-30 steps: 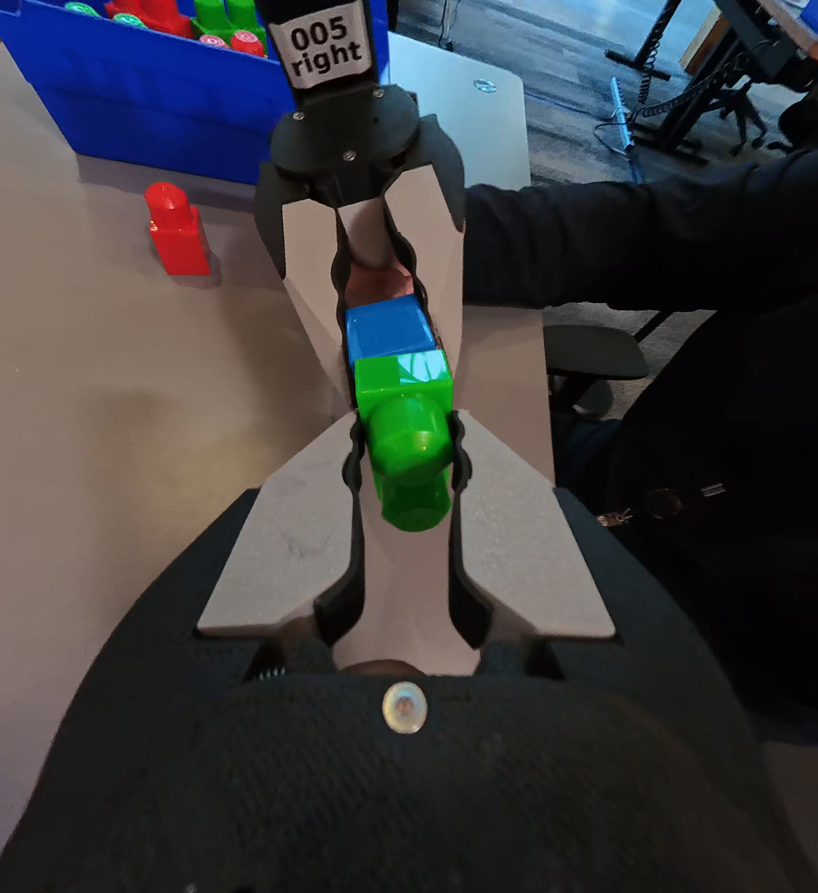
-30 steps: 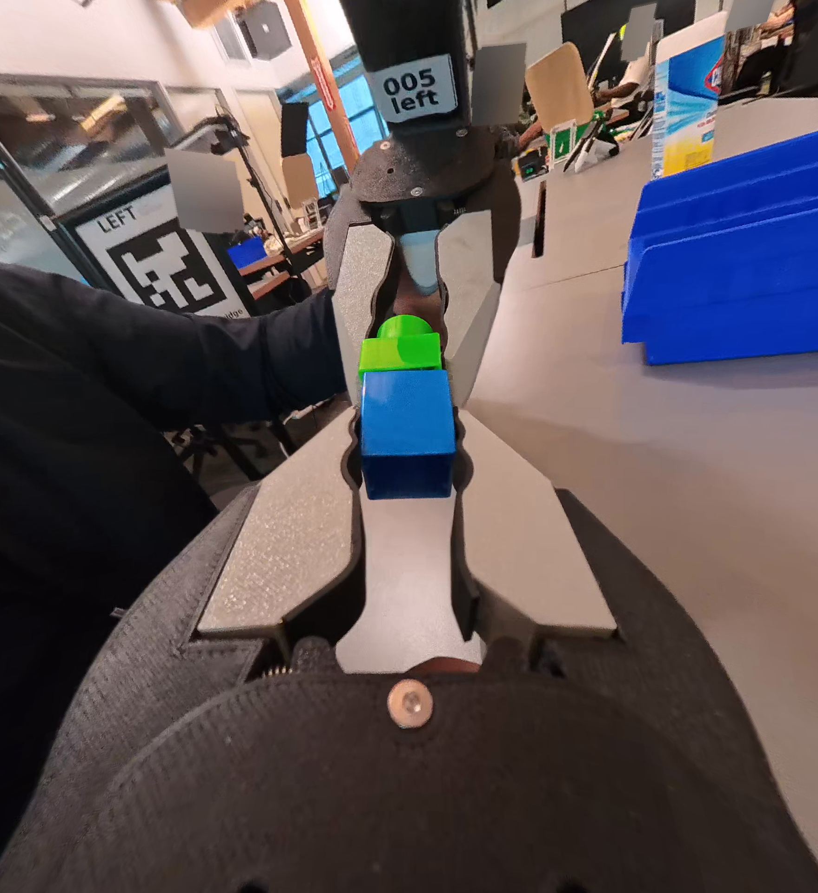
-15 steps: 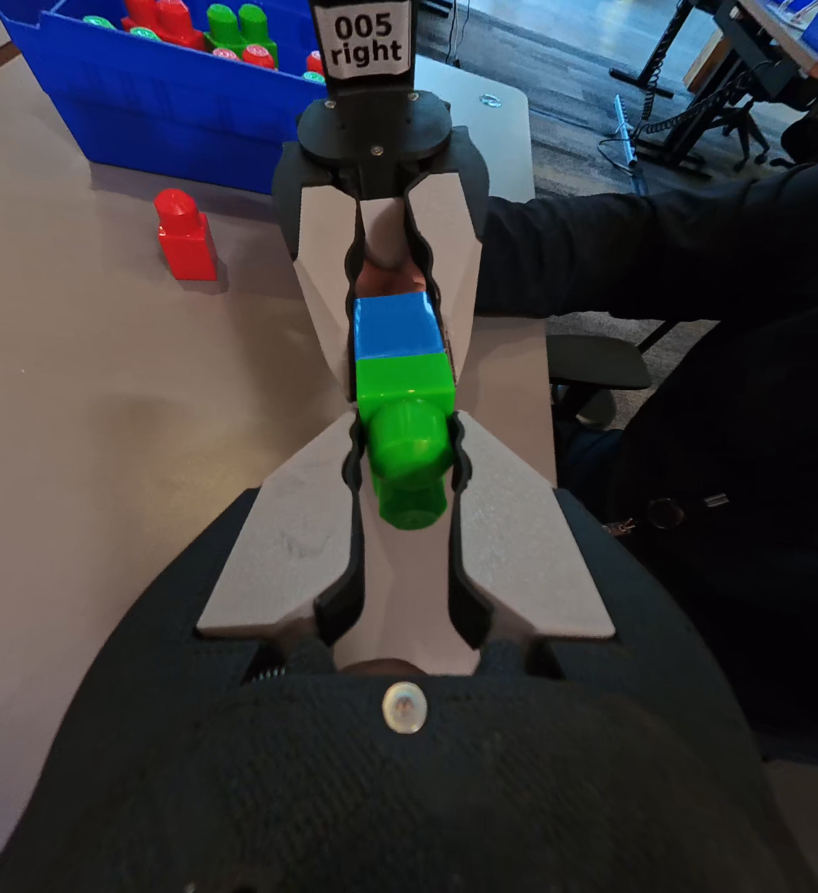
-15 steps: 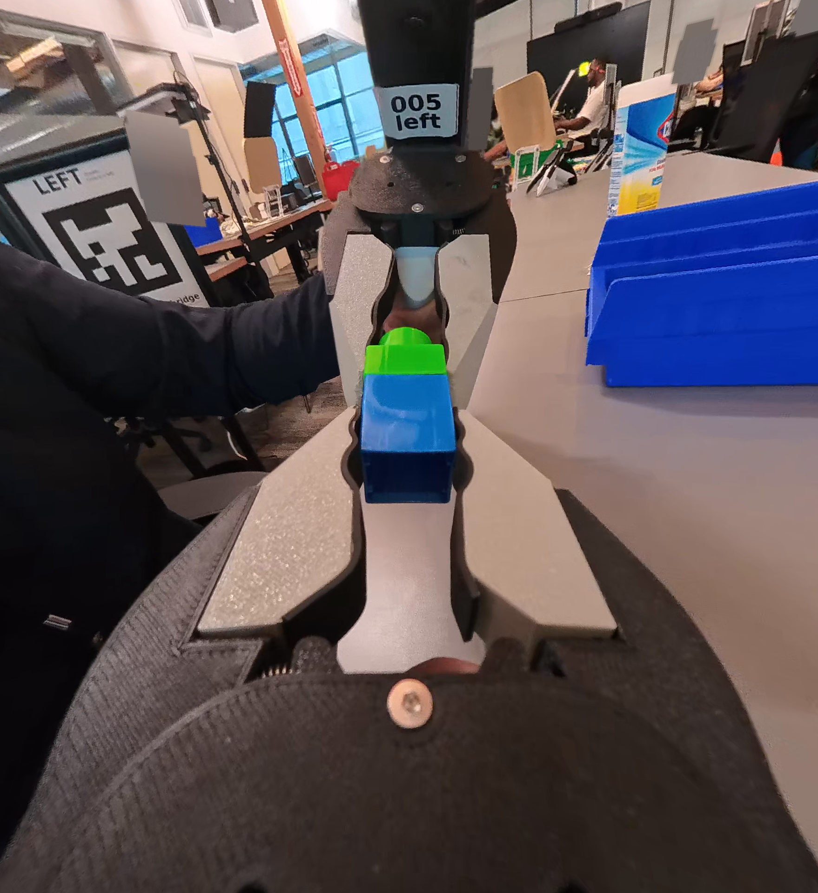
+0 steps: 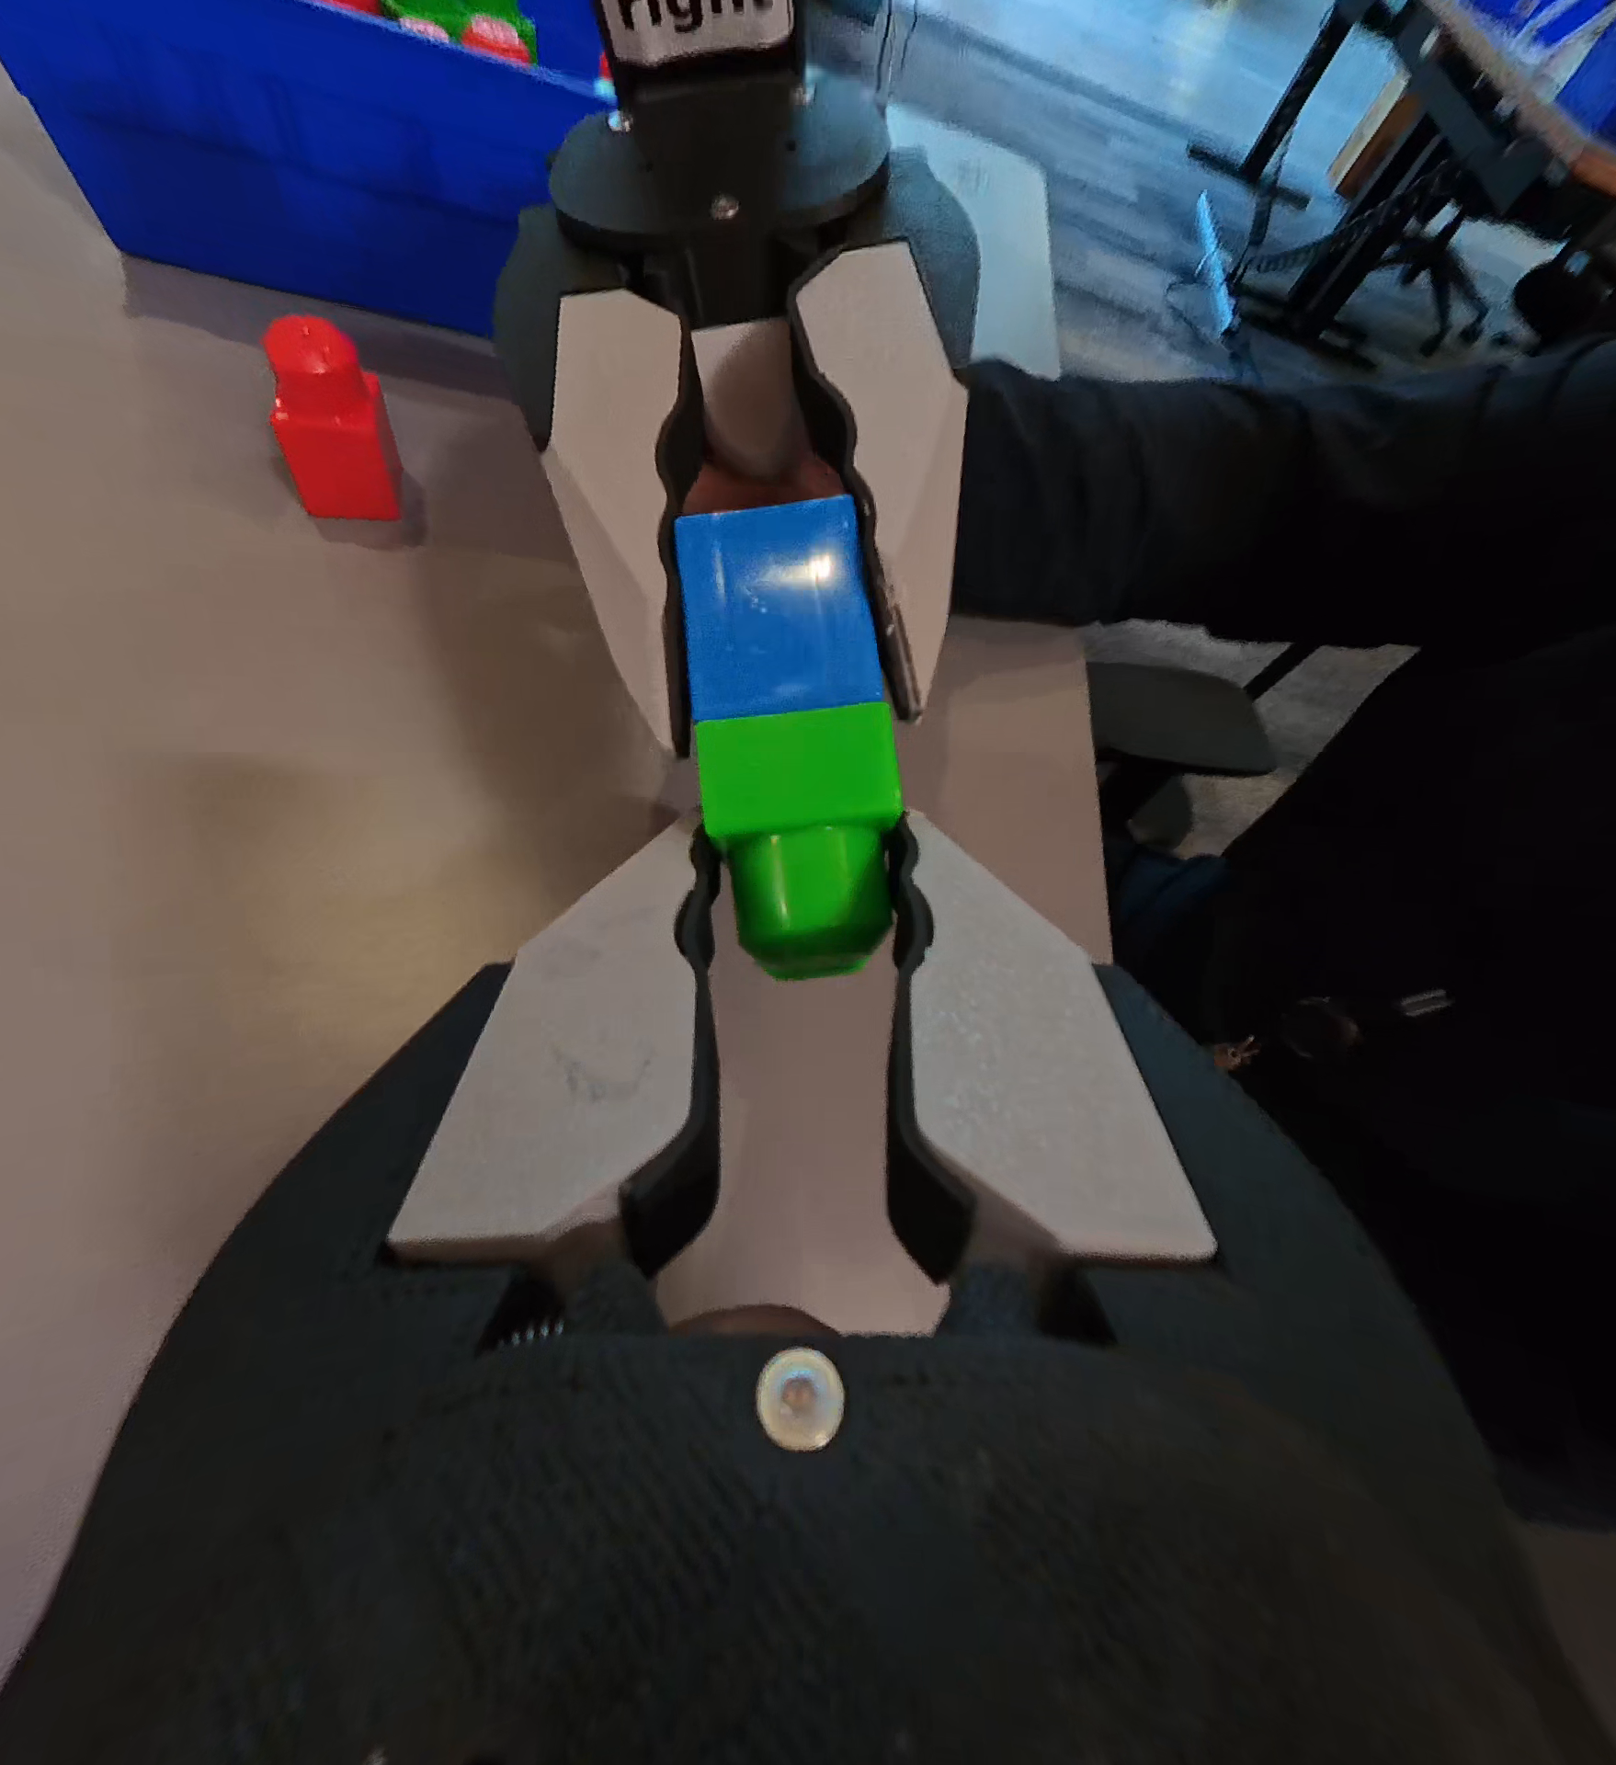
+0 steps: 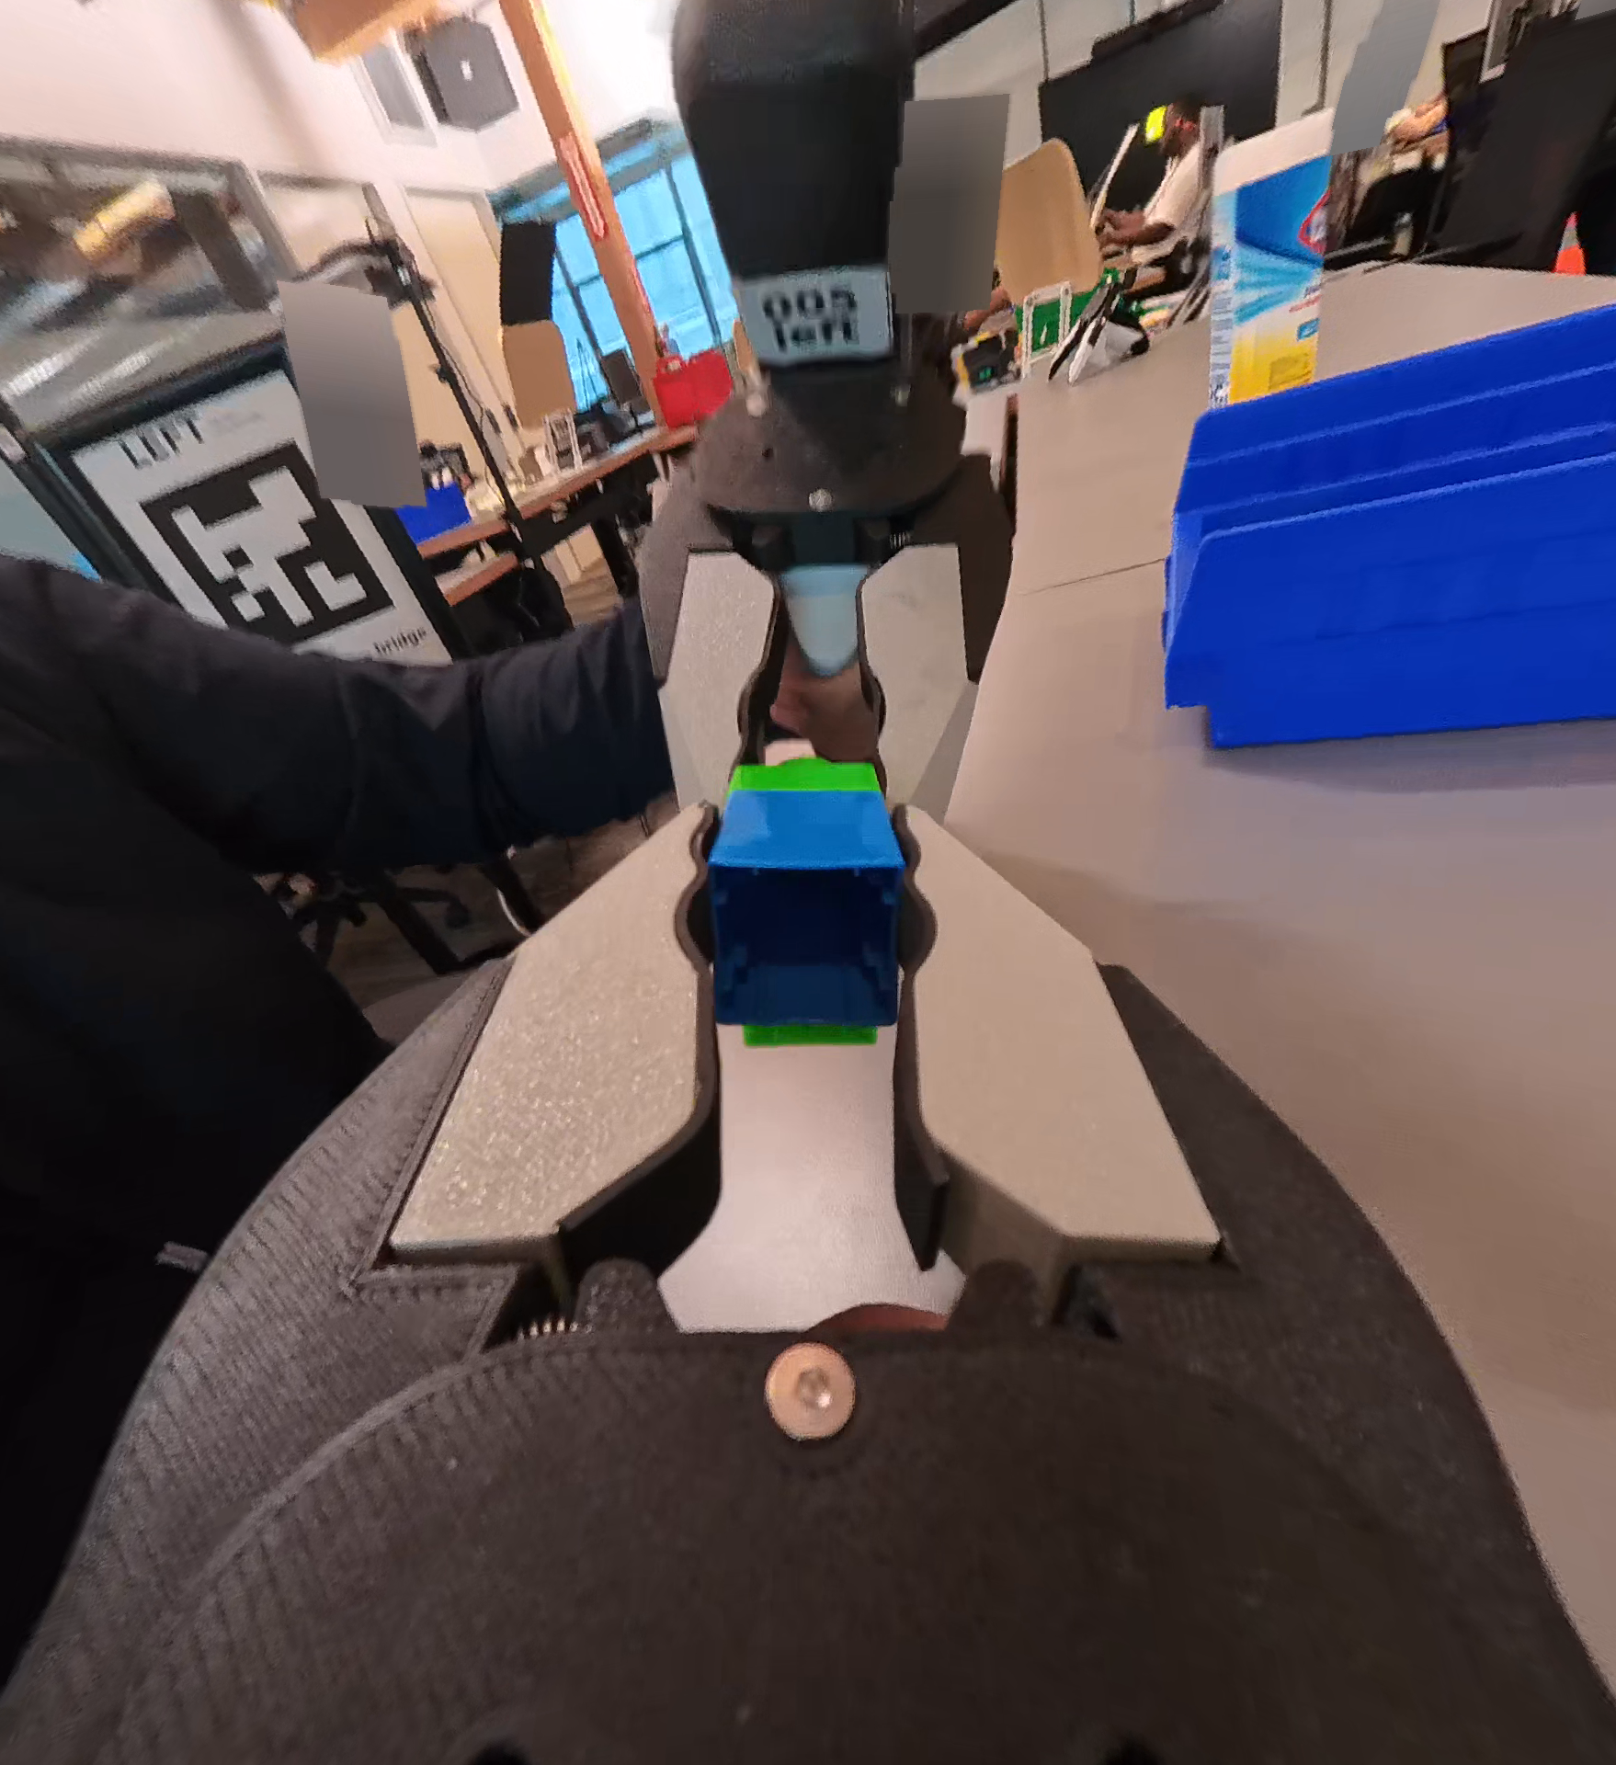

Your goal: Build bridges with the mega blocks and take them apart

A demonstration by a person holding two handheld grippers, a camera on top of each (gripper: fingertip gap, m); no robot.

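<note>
Hard, light plastic, the joined green block (image 5: 799, 778) and blue block (image 5: 776, 611) hang above the worktop (image 5: 164, 764). The left gripper (image 5: 799, 893) has its jaws closed on the green stud, and the right gripper (image 6: 806, 917) pinches the blue block's flat sides, the surest hold on it.

Blue bin (image 6: 1444, 573) on grey table (image 6: 1358, 955).

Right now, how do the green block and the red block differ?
The green block is held off the table, lying sideways and joined to a blue block; the red block stands upright alone on the table. The left gripper clamps the green one; nothing touches the red. Both are single-stud blocks.
</note>
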